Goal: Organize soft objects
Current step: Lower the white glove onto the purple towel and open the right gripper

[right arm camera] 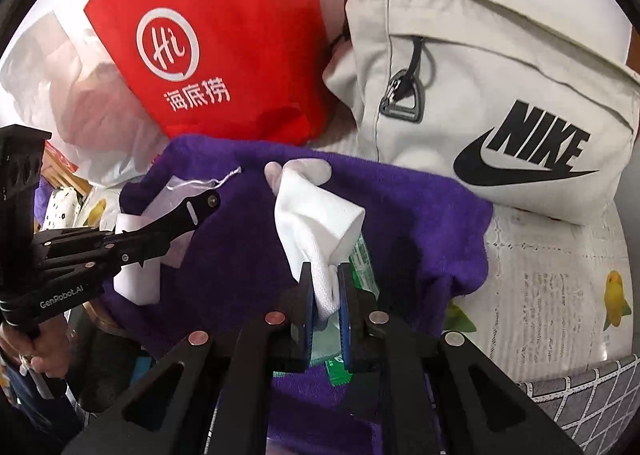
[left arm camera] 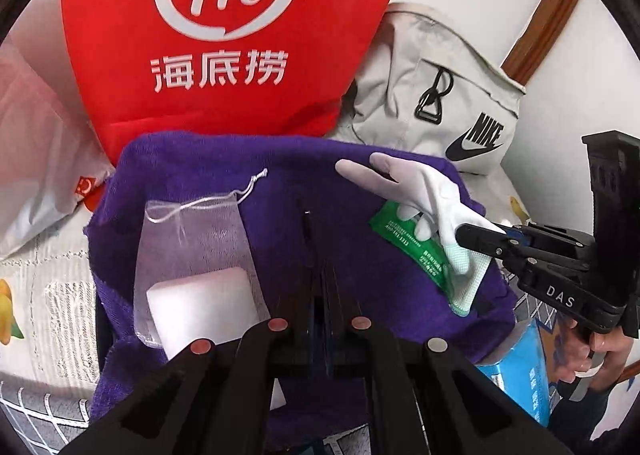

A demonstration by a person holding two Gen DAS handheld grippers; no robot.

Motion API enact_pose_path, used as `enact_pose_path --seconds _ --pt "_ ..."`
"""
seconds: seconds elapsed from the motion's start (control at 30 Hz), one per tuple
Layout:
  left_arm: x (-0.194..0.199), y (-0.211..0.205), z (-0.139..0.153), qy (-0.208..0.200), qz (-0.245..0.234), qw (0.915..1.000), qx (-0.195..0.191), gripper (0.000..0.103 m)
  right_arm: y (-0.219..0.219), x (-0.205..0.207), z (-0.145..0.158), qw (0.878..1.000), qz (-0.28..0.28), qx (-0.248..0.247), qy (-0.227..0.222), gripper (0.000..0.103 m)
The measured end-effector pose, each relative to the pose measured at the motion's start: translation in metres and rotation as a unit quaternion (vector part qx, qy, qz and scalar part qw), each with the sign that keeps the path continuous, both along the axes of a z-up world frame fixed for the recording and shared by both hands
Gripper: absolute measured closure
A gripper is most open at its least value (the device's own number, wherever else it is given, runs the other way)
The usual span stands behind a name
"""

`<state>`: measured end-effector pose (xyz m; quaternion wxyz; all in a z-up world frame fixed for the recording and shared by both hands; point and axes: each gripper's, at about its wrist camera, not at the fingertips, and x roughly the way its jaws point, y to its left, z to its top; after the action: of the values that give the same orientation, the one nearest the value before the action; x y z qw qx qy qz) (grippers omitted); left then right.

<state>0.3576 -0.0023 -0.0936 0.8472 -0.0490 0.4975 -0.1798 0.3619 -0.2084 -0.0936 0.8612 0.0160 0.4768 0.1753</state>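
A purple towel (left arm camera: 240, 159) (right arm camera: 400, 207) lies spread in front of both grippers. On its left part rests a sheer mesh drawstring pouch (left arm camera: 192, 239) (right arm camera: 160, 207) holding a white block (left arm camera: 204, 303). My right gripper (right arm camera: 326, 295) (left arm camera: 476, 235) is shut on the cuff of a white glove (right arm camera: 316, 215) (left arm camera: 432, 191), which hangs over a green packet (left arm camera: 404, 231) (right arm camera: 362, 259) on the towel's right part. My left gripper (left arm camera: 307, 215) (right arm camera: 210, 201) is shut with nothing seen in it, hovering over the towel beside the pouch.
A red printed bag (left arm camera: 224, 35) and a pale grey Nike bag (right arm camera: 500, 95) stand behind the towel. A white plastic bag (left arm camera: 32, 143) lies far left. A blue box (left arm camera: 520, 371) sits under the towel's right edge. A printed cloth with yellow birds (right arm camera: 560, 295) covers the surface.
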Motion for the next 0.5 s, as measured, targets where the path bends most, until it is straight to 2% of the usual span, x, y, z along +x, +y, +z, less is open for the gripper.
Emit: enact_pose_path --seconds 0.2,0.5 --pt "0.005 0.0 -0.011 0.017 0.006 0.9998 0.002 0.099 0.011 0.001 -0.012 0.999 0.026 -0.012 0.016 0.091" --pt "0.007 -0.006 -0.016 0.029 0.003 0.9996 0.004 0.099 0.019 0.001 -0.019 0.999 0.036 -0.023 0.027 0.088"
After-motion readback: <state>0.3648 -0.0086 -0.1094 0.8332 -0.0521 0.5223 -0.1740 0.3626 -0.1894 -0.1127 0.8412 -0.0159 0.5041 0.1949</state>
